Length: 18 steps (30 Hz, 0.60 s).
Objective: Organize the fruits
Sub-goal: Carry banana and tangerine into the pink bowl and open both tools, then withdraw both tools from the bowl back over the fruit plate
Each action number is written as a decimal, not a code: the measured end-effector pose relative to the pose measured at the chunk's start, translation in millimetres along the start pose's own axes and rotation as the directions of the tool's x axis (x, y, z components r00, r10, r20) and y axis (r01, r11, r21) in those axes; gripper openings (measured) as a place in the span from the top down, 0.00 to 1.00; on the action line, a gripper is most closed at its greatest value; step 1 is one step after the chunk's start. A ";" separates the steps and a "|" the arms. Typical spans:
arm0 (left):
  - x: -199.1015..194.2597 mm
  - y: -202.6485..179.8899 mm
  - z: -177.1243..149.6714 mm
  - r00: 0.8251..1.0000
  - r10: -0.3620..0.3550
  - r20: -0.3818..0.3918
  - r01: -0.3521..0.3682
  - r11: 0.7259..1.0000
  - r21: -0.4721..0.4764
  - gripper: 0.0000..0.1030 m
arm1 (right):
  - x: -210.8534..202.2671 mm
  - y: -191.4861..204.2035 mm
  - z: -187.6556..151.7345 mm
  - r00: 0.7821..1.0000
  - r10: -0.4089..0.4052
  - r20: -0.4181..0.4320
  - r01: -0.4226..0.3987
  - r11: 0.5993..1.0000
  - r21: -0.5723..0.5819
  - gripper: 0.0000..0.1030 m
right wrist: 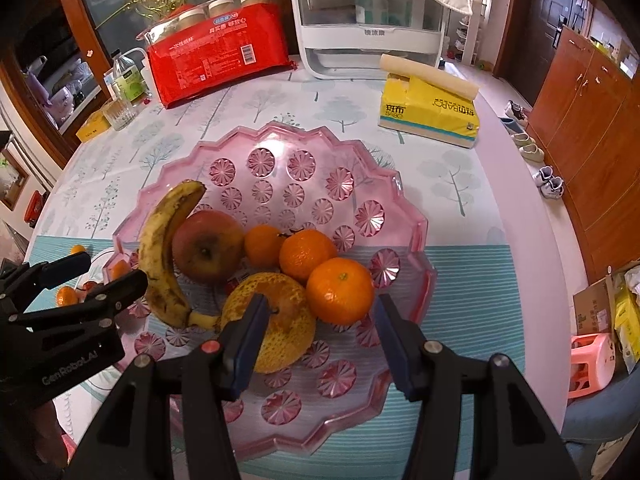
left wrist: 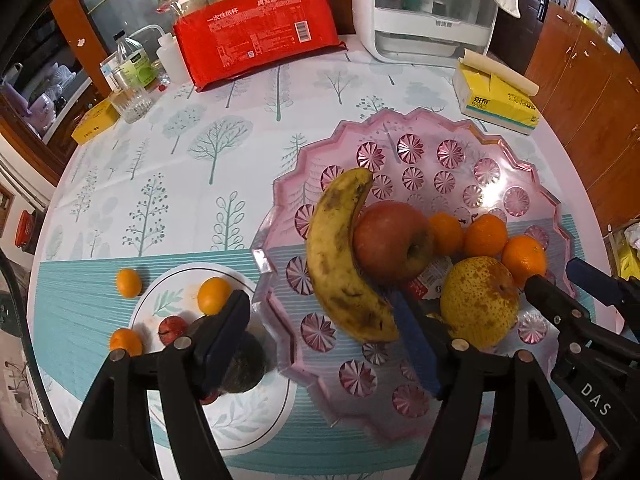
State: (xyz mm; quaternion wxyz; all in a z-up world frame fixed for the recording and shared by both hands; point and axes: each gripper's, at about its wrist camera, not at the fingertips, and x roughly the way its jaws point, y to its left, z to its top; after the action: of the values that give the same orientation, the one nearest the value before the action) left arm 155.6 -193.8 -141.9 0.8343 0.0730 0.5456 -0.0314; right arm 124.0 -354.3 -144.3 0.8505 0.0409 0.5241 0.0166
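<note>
A pink scalloped tray [left wrist: 520,176] [right wrist: 400,196] holds a spotted banana [left wrist: 340,256] [right wrist: 164,248], a red apple [left wrist: 390,240] [right wrist: 206,246], a yellow pear [left wrist: 480,300] [right wrist: 276,328] and three oranges [left wrist: 524,258] [right wrist: 340,290]. My left gripper [left wrist: 320,340] is open over the tray's left rim and the banana's stem end. A white plate [left wrist: 248,408] left of the tray holds small oranges [left wrist: 214,295], a small red fruit [left wrist: 173,329] and a dark fruit [left wrist: 246,364]. My right gripper [right wrist: 320,340] is open above the pear and nearest orange.
At the back stand a red pack of paper cups [left wrist: 256,36] [right wrist: 216,52], a white appliance [left wrist: 424,28] [right wrist: 368,40], a yellow tissue box [left wrist: 496,96] [right wrist: 430,114], a bottle and a glass [left wrist: 130,100]. One small orange [left wrist: 128,282] lies on the cloth beside the plate.
</note>
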 end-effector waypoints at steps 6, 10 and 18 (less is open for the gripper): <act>-17.8 7.8 -11.2 1.000 -0.017 0.010 0.017 1.000 -0.010 0.28 | -12.0 3.4 -10.9 1.000 0.005 0.002 -0.005 1.000 0.006 0.46; -29.6 16.8 -21.1 0.999 -0.029 0.018 0.029 0.999 -0.026 0.19 | -21.6 7.7 -18.8 1.000 0.001 0.004 -0.001 1.000 -0.003 0.46; -54.4 44.3 -34.8 0.998 -0.043 0.046 0.046 0.996 -0.073 0.19 | -46.4 28.3 -26.2 0.999 -0.013 0.047 0.015 0.999 -0.045 0.46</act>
State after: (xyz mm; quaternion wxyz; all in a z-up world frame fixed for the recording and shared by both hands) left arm 108.0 -146.1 -102.0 0.8474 0.0291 0.5292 -0.0313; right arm 80.1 -328.1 -112.3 0.8632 0.0184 0.5040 0.0217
